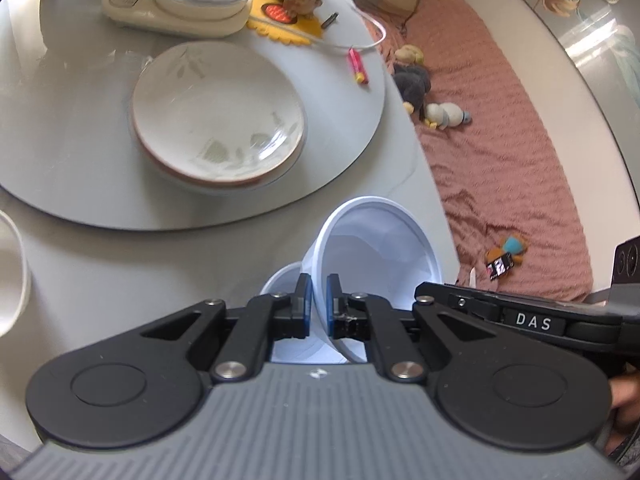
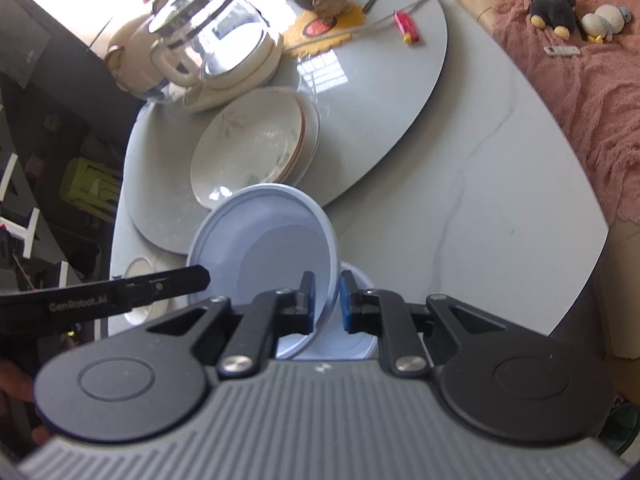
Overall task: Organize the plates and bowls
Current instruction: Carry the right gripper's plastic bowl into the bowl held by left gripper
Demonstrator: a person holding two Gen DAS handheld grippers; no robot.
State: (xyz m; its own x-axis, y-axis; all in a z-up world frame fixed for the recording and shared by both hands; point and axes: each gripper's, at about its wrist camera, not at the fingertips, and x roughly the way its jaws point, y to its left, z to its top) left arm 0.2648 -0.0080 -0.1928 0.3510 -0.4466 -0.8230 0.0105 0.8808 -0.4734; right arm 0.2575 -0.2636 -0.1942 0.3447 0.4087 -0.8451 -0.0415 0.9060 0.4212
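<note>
My left gripper (image 1: 318, 294) is shut on the rim of a pale blue bowl (image 1: 376, 248), held tilted above the table; a second pale blue bowl (image 1: 280, 278) sits just under it. My right gripper (image 2: 325, 294) is shut on the opposite rim of the same blue bowl (image 2: 264, 248), with the lower blue bowl (image 2: 360, 280) showing below. A stack of white leaf-patterned plates (image 1: 216, 116) rests on the grey turntable (image 1: 352, 120), also in the right wrist view (image 2: 252, 144). The other gripper's finger shows in each view's edge.
A glass kettle on a cream base (image 2: 208, 36), a yellow mat with a figurine (image 1: 288, 4) and a pink lighter (image 1: 358, 66) sit on the turntable. A white bowl (image 1: 12, 272) is at the left. A pink blanket with plush toys (image 1: 500, 140) lies beyond the table edge.
</note>
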